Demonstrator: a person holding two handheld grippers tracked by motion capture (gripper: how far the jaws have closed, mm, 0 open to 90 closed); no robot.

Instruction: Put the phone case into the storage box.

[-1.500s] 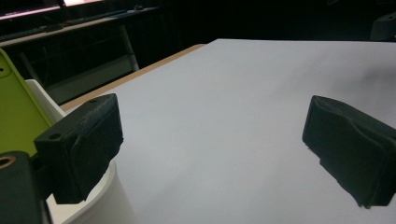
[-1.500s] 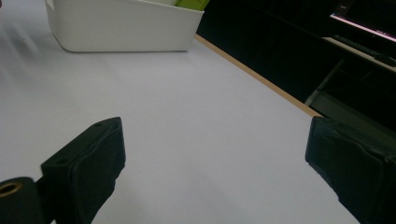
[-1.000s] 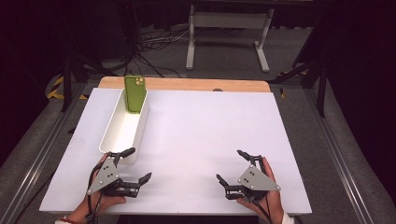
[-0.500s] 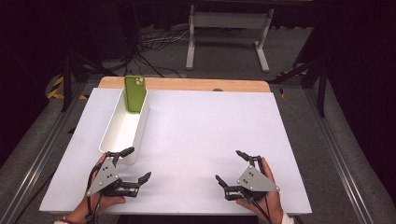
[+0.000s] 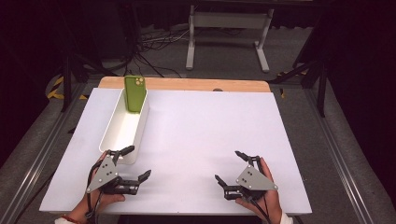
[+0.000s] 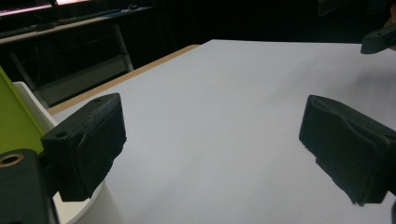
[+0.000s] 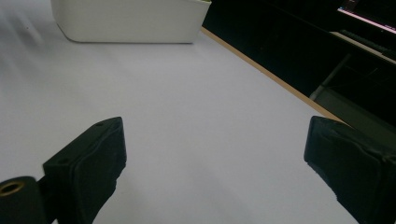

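Since the earlier frames little had changed: both grippers had stayed low at the near edge of the table, the right one having shifted only a touch, and the bin and the phone had not moved. The left gripper [image 5: 137, 161] was released, its jaws spread wide with nothing between them; one jaw tip hung over the near end of the white bin [image 5: 122, 128], though whether it touched the rim could not be told, and the other tip pointed out over bare table. In the left gripper view the two black jaws stood far apart over the white tabletop [image 6: 224, 102], with the bin's curved wall [image 6: 100, 210] just below the left jaw and a strip of the green phone [image 6: 11, 119] at the frame's edge. The right gripper [image 5: 228, 165] was likewise released and gaping, holding and touching nothing, its jaws over empty white surface well apart from the bin; its own view showed the wide gap between the jaws and the bin [image 7: 130, 21] far off across the table. Each gripper sat in a hand, the left hand [image 5: 100, 200] and the right hand [image 5: 268, 198] coming in from the bottom edge. The green phone [image 5: 134, 93] stood upright, leaning at the far end of the bin, its camera lenses facing the person, near the table's wooden far edge [image 5: 187, 84].
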